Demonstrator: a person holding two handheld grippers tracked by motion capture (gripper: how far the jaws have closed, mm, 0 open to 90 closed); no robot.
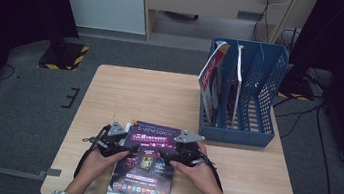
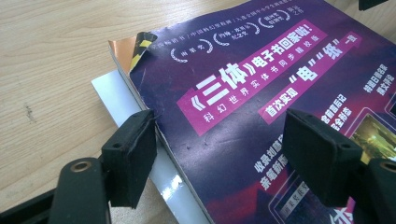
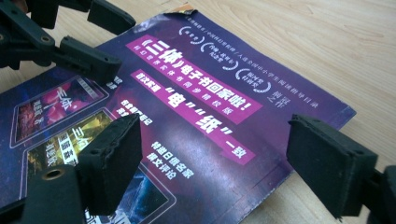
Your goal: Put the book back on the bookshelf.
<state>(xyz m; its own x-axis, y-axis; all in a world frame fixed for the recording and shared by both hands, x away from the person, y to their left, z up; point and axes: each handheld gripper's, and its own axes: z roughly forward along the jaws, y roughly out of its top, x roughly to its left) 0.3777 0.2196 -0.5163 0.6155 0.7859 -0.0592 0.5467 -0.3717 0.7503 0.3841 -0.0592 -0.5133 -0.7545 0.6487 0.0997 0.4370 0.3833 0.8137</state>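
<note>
The purple magazine [image 1: 145, 163] lies flat at the table's [image 1: 125, 91] six o'clock edge, both grippers, left [image 1: 120, 146] and right [image 1: 172, 153], standing wide over its side edges, seemingly poised to lift it toward the blue file rack [image 1: 243, 94] at two o'clock.

Soft overhead light brightens the pale wooden table [image 1: 160, 95] amid dark surroundings; the glossy purple magazine cover [image 2: 261, 93] shows glare, near jaws slightly blurred.

Both hands low, side by side over the magazine [image 1: 143, 166]. Left gripper [image 1: 125, 147] at its left edge, jaws apart. Right gripper [image 1: 168, 153] at its right edge, jaws apart.
</note>
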